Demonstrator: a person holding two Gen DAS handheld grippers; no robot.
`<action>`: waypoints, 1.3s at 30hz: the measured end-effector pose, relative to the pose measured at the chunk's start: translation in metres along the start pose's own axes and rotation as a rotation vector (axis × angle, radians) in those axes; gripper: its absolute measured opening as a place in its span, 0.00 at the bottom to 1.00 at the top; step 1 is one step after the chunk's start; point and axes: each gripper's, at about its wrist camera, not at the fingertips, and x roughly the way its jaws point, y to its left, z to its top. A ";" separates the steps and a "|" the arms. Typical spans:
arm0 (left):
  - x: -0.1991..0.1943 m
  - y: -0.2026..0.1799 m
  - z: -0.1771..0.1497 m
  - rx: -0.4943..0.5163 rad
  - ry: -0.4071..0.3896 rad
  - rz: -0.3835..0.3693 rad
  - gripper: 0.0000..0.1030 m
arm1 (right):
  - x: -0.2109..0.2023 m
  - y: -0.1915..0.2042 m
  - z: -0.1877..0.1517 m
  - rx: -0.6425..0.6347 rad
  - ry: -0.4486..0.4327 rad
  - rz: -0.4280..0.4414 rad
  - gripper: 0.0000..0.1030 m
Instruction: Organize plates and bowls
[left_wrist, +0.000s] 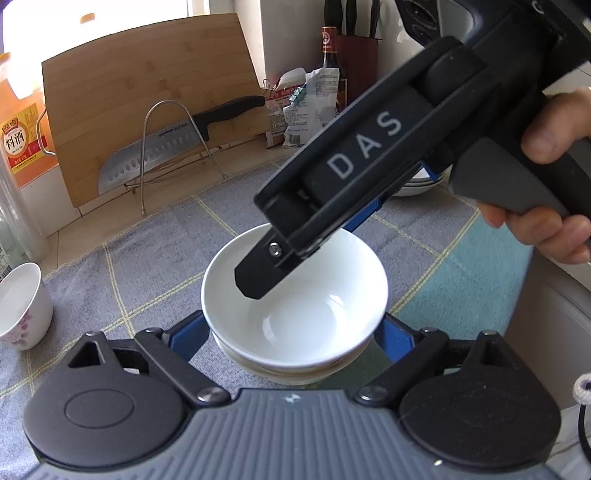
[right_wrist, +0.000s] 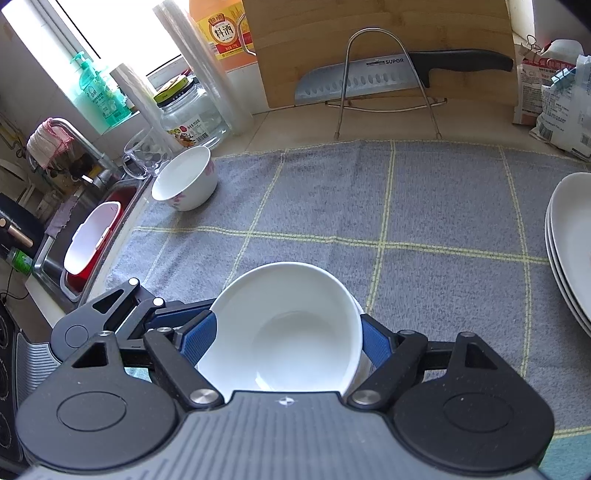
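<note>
White bowl (right_wrist: 284, 328) sits between both grippers' fingers. Right gripper (right_wrist: 288, 339) grips its rim at 3 and 9 o'clock; left gripper (left_wrist: 291, 336) straddles the stack, grip unclear.

right gripper (right_wrist: 288, 334): blue pads touching both sides of white bowl (right_wrist: 284, 325)
floral bowl (right_wrist: 186, 177): far-left of white bowl
plate stack (right_wrist: 570, 251): right of it
cloth (right_wrist: 406, 221): under all

Kitchen counter covered by a grey checked cloth (right_wrist: 314, 192). Behind the cloth, a wooden cutting board (right_wrist: 388, 37) leans against the wall; left of the board, a bright window (right_wrist: 110, 33) above a sink (right_wrist: 92, 240).
</note>
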 end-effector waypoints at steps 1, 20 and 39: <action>0.000 0.000 0.000 0.000 0.000 0.000 0.92 | 0.000 -0.001 0.000 0.002 0.000 0.001 0.84; 0.004 0.001 0.000 -0.002 0.011 -0.006 0.92 | 0.005 -0.004 0.000 0.004 0.011 0.003 0.84; 0.002 0.006 -0.003 -0.001 -0.009 -0.015 0.94 | 0.002 -0.003 0.002 -0.016 -0.022 0.024 0.96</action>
